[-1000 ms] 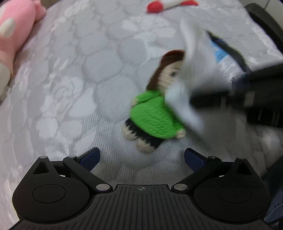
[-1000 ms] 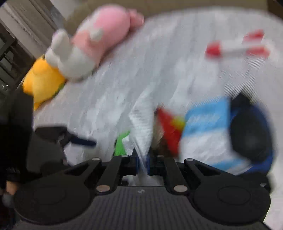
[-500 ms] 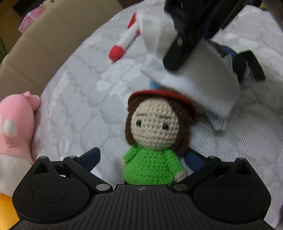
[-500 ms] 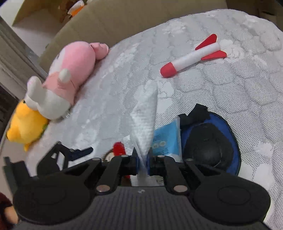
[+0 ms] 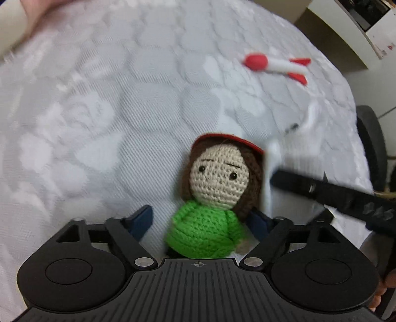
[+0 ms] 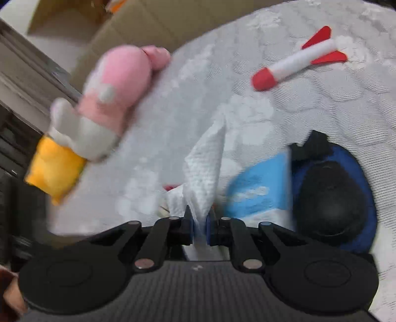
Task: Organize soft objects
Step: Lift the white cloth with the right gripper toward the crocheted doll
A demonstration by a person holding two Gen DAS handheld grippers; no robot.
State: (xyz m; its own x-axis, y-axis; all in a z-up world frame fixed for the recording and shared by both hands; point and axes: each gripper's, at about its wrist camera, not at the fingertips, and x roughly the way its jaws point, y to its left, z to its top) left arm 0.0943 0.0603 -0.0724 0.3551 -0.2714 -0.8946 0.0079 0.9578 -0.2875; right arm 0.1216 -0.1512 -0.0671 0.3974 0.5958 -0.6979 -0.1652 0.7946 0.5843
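Observation:
A crocheted doll (image 5: 217,178) with a red cap, brown hair and a green top lies on the white quilted bed (image 5: 123,111). My left gripper (image 5: 199,220) straddles its green body and its jaws are closing. The left pad still stands clear of the yarn and the right pad is at its side. My right gripper (image 6: 200,223) is shut on a white tissue (image 6: 205,168) that stands up from its pads. In the left wrist view that gripper is a dark blurred bar (image 5: 334,195) just right of the doll's head.
A red and white plush rocket (image 6: 297,67) lies farther back on the bed. A pink and white plush (image 6: 116,81) and a yellow plush (image 6: 54,168) lie at the left edge by a cardboard box (image 6: 153,22). A blue tissue pack (image 6: 262,188) and a blue-black pouch (image 6: 331,198) lie on the right.
The left gripper's jaws have narrowed around the doll's body and its view has rolled. The right gripper with the tissue has moved from over the doll's head to its right side.

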